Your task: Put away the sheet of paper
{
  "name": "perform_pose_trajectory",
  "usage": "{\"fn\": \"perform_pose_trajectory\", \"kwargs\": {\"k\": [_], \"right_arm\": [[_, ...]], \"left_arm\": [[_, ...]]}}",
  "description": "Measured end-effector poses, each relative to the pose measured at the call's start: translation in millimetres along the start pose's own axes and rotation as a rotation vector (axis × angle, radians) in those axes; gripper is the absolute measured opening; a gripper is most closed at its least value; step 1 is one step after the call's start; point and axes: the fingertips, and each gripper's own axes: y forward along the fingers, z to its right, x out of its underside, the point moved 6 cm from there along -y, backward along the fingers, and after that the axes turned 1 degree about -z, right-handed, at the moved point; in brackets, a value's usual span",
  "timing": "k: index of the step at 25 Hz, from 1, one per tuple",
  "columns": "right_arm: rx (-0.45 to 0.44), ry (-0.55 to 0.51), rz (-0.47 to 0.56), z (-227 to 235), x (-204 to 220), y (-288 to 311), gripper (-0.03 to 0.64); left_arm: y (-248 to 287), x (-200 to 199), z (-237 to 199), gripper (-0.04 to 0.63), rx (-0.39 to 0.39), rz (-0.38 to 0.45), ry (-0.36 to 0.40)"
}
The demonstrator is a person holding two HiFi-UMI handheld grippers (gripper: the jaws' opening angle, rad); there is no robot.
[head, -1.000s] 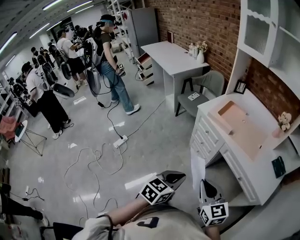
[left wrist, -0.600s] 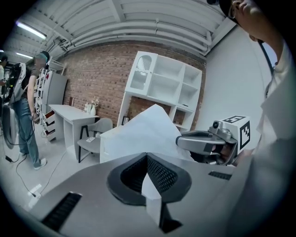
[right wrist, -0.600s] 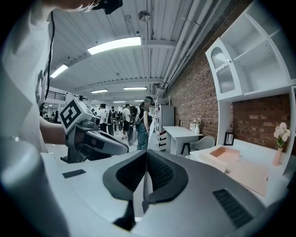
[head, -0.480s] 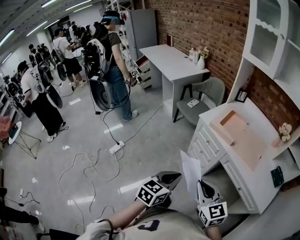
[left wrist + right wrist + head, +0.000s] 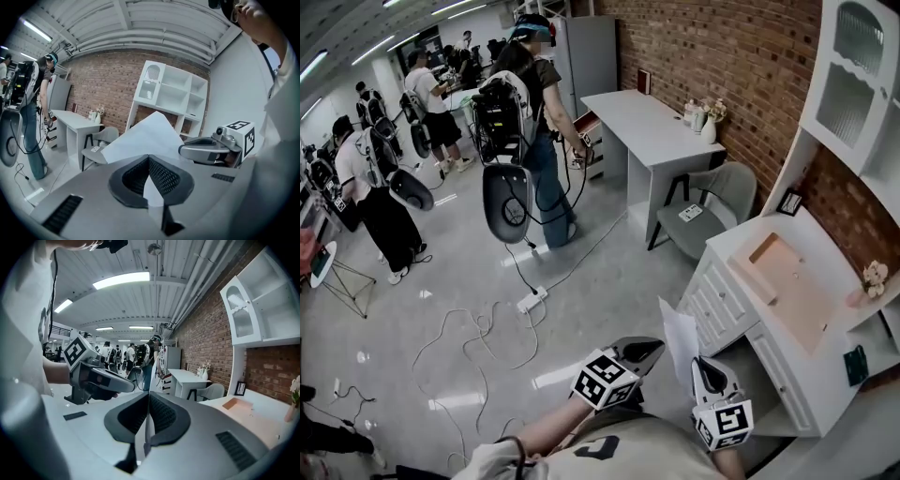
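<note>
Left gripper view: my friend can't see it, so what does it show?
The left gripper pinches a white sheet of paper in its black jaws, the sheet fanning upward. The right gripper sits to the right; behind are a white shelf unit, a brick wall, a white desk and a grey chair.

light: bright, even, from ceiling tubes (image 5: 123, 280) | glare: pale streaks on floor (image 5: 567, 373) | distortion: fisheye, gripper views dark-cornered
</note>
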Motion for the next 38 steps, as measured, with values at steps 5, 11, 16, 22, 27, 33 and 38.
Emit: {"fn": "perform_pose_trajectory", "kwargs": {"k": [5,11,16,22,27,33,38], "right_arm": [[-0.004,-0.012,0.022,-10.3,-10.6,17.9,0.028],[0.020,-0.010,0.013,-11.3,-1.9,17.9,0.028],[0.044,0.028,0.009,7.0,8.3,10.6,0.028],[0.080,0.084,0.010,36.5,16.5,-4.1,0.028],[0.072,0.105,0.005,61.4,22.4,-12.1,0.028],[0.061,0.123,-0.008,87.1,30.2,-21.1,0.028],[0.068,0.131,-0.001,111.0,31.8,-25.5,0.028]], "left_arm": [[-12.7,2.5,-21.9,0.015,-0.037,-0.001,0.002],[-10.6,9.5,-30.4,0.015,0.023,0.011,-0.115],[17.8,4.5,-19.9,0.015,0.071,-0.024,-0.094],[51.5,-6.8,1.5,0.015,0.100,-0.060,-0.056],[75.0,-6.1,12.1,0.015,0.055,-0.097,-0.042],[98.4,-1.7,23.6,0.015,0.039,-0.123,-0.059],[121.9,-11.8,32.6,0.015,0.053,-0.125,-0.034]]}}
